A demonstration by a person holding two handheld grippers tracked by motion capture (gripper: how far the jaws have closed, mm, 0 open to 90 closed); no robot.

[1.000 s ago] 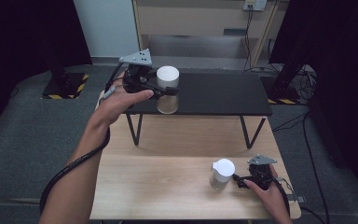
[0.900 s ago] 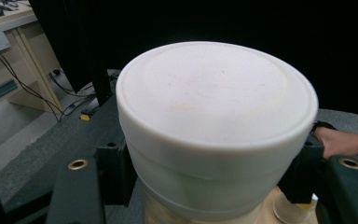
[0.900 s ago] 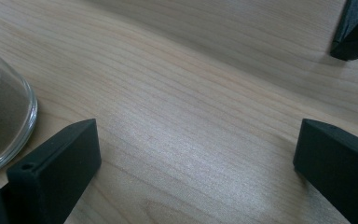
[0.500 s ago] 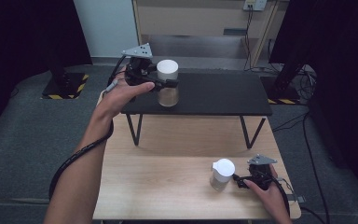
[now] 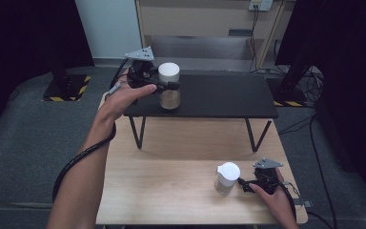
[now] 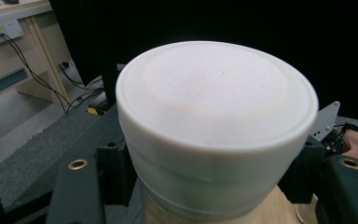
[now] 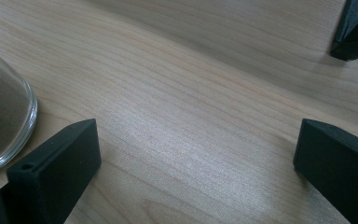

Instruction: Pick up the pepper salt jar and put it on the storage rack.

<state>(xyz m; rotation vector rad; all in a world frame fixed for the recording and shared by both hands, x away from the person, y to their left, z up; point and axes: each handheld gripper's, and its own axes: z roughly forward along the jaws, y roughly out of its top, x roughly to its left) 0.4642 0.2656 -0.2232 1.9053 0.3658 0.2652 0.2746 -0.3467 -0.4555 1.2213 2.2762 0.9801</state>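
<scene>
L gripper (image 5: 164, 87) clamped on glass jar (image 5: 169, 98) just under its white lid (image 5: 168, 72), over black shelf (image 5: 219, 95). Glass = rigid, slick, breakable; grip below lid rim looks safest. R gripper (image 5: 246, 183) jaws wide, empty, beside 2nd jar (image 5: 227, 179) on wood table (image 5: 171, 181).

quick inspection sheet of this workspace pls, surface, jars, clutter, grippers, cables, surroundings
surface: wooden table with a black shelf standing at its far end.
job's things: held jar, white lid, at the shelf's left end; second jar upright on the wood.
clutter: nothing seen.
grippers: left gripper shut on the held jar; right gripper open beside the second jar.
cables: black cable along the left forearm.
surroundings: grey carpet, dark curtains, wall socket.
</scene>
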